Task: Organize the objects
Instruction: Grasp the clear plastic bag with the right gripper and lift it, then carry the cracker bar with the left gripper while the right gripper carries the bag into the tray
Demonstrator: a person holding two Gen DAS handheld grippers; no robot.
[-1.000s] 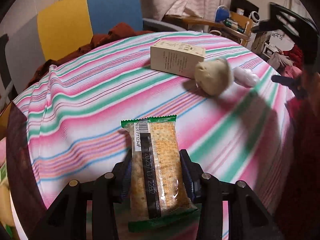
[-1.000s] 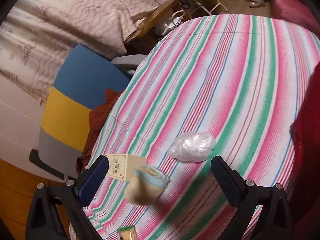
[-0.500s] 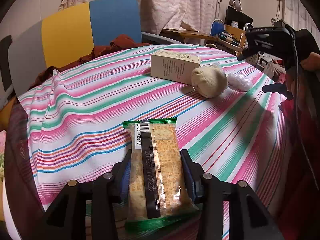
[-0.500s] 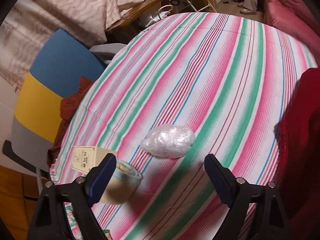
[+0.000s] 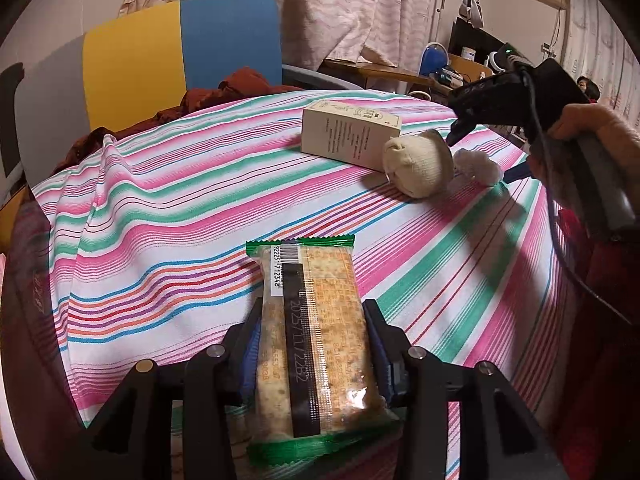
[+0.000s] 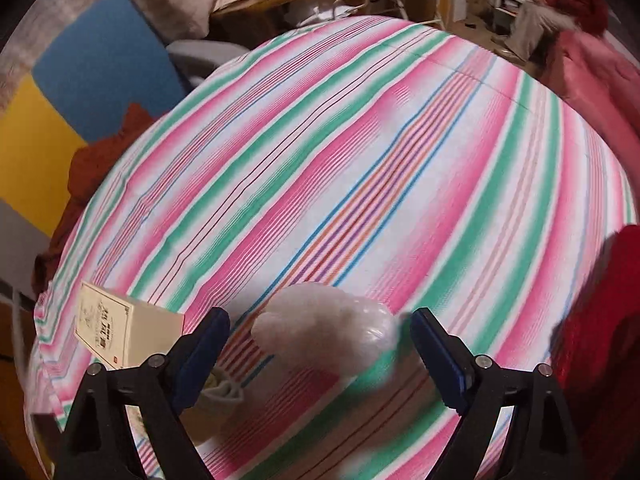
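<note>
My left gripper [image 5: 312, 320] is shut on a green-edged cracker packet [image 5: 314, 332] held low over the near edge of the striped tablecloth [image 5: 180, 208]. Farther back lie a cream carton box [image 5: 348, 134], a rolled beige sock [image 5: 418, 166] and a crumpled clear plastic bag [image 5: 478, 166]. In the right wrist view my right gripper [image 6: 320, 332] is open, its fingers either side of the plastic bag [image 6: 326, 326], which lies on the cloth. The box [image 6: 116, 330] and the sock [image 6: 224, 386] sit to its left. The right gripper also shows in the left wrist view, held by a hand [image 5: 592, 124].
A blue, yellow and grey chair [image 5: 160, 60] with rust-red cloth [image 5: 236, 84] on it stands behind the table. A wooden desk with clutter [image 5: 400, 72] is at the back right. Red fabric [image 6: 600, 320] hangs at the table's right edge.
The right gripper has come down and forward until the plastic bag lies between its open fingers. The left gripper keeps the cracker packet and has tilted slightly.
</note>
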